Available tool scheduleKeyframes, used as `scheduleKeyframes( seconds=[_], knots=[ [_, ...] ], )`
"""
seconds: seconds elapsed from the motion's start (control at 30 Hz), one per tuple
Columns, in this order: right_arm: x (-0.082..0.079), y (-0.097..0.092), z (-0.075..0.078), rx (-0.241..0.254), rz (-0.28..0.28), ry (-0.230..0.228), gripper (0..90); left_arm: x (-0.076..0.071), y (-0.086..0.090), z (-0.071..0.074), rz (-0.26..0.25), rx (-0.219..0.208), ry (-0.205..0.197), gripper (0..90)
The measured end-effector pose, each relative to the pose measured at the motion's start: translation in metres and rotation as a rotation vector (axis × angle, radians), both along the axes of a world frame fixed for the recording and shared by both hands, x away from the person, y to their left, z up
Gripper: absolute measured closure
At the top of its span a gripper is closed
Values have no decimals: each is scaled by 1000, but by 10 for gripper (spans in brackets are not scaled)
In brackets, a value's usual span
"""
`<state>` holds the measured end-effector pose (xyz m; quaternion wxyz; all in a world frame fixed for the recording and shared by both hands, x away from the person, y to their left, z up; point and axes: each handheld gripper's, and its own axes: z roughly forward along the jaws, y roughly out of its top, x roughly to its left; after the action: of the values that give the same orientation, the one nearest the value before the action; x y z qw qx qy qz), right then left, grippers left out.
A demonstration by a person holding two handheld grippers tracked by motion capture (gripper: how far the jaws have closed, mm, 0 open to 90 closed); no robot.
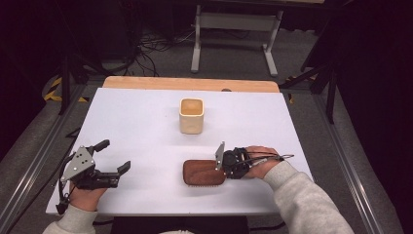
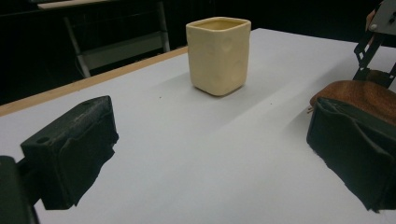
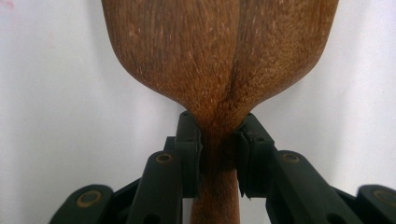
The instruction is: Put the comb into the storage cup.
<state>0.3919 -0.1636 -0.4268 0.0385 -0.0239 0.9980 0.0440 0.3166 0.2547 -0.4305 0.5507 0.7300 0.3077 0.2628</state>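
right now the wooden brush (image 3: 219,60) lies flat on the white desk (image 1: 141,126), near its front edge and right of centre, back side up and bristles down, with the right gripper (image 3: 219,154) clamped on its narrow neck where the head tapers into the handle. its jaws press on both sides of that neck. the risk, i judge, sits in that grip: the neck is slim, rounded and smooth-grained, so the broad, heavier head could swing down or twist between the pads once lifted, and a slip would drop it back on the desk. dragging instead of lifting might catch the short bristles that show along the head's near edge in the high view.

the brush is dark reddish-brown wood with a fine grain and a seam down the middle, its head a rounded rectangle. farther back stands a cream cup (image 1: 191,115), squarish with rounded corners, matte, faintly dimpled on its walls, upright and well apart from the brush; a careless swing could tip it. the left gripper (image 1: 113,163) rests at the desk's front left, its jaws wide apart and empty, padded in soft black.
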Motion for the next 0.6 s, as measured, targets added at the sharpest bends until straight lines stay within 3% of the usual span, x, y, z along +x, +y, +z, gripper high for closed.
scheduleKeyframes(
  seconds=[0.3, 0.6],
  knots=[
    [-4, 0, 6, 12, -16, -21, 732, 0, -1, 0, 1, -5, 2, 26],
    [-6, -6, 17, 101, -29, -25, 732, 0, -1, -1, 7, -2, 2, 26]
  ],
)
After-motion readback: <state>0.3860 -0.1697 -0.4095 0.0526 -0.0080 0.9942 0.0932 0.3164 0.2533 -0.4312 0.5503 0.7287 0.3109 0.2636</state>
